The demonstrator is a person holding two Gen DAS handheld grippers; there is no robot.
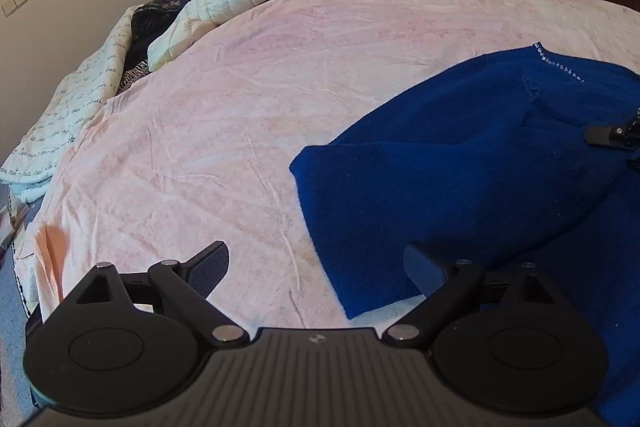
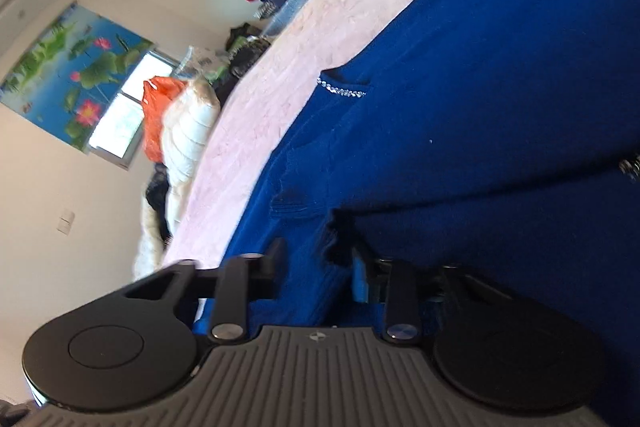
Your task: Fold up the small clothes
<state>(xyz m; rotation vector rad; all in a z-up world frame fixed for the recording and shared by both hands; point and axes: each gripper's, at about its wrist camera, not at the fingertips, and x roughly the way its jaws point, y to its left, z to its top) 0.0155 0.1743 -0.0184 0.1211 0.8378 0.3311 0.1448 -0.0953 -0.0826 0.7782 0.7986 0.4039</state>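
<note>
A pink-sheeted bed (image 1: 248, 99) carries the blue garment (image 1: 460, 163), spread toward its right side with one flap lying folded over. The right gripper (image 2: 318, 259) pinches the cloth's near edge; the left gripper (image 1: 316, 267) hovers spread beside the lower corner. Judged mid-fold: next, the pinched edge needs lifting across, the left gripper taking the matching corner.

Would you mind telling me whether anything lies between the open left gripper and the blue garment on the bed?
Nothing visible does. The left gripper is open just above the pink bedspread, and the blue garment already reaches its right finger, with only bare bedspread between the fingers.
</note>
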